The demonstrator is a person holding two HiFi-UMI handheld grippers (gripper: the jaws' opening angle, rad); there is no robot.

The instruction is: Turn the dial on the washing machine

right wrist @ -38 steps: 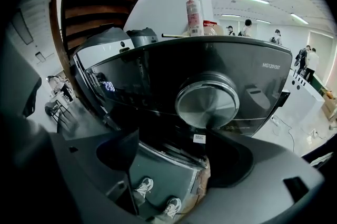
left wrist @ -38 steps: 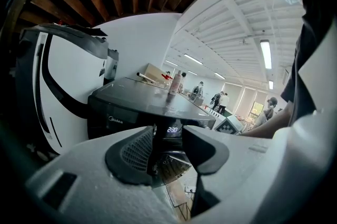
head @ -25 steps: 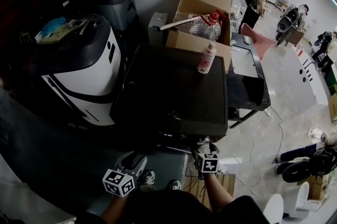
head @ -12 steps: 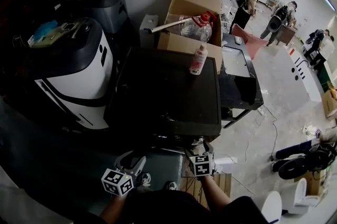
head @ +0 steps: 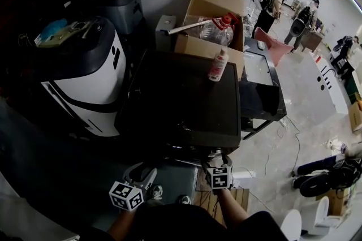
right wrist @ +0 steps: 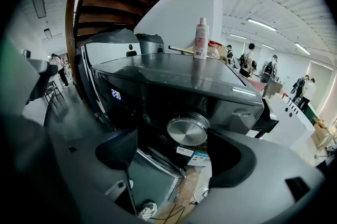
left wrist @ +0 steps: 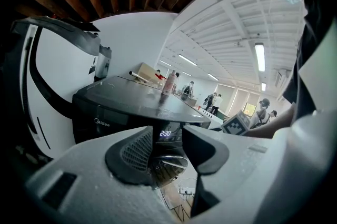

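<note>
The black washing machine (head: pixel 186 104) stands in front of me, and its round silver dial (right wrist: pixel 187 130) sits on the front panel. My right gripper (right wrist: pixel 176 157) is open just short of the dial, which shows between the jaws and nearer the right one, untouched. From above, the right gripper (head: pixel 215 157) is at the machine's front edge. My left gripper (head: pixel 145 173) hangs lower left of it. Its jaws (left wrist: pixel 167 150) are narrowly open with nothing between them, and the dial (left wrist: pixel 171 162) shows through the gap. A lit display (left wrist: pixel 165 133) reads 2:30.
A slim white bottle (head: pixel 217 66) stands on the machine's lid. A white and black appliance (head: pixel 85 81) is at the left, and a cardboard box (head: pixel 218 8) with a big water jug is behind. Cables and a wooden pallet (head: pixel 237 197) lie on the floor, and people stand far back right.
The right gripper has shifted slightly left along the machine's front. The left gripper has stayed where it was.
</note>
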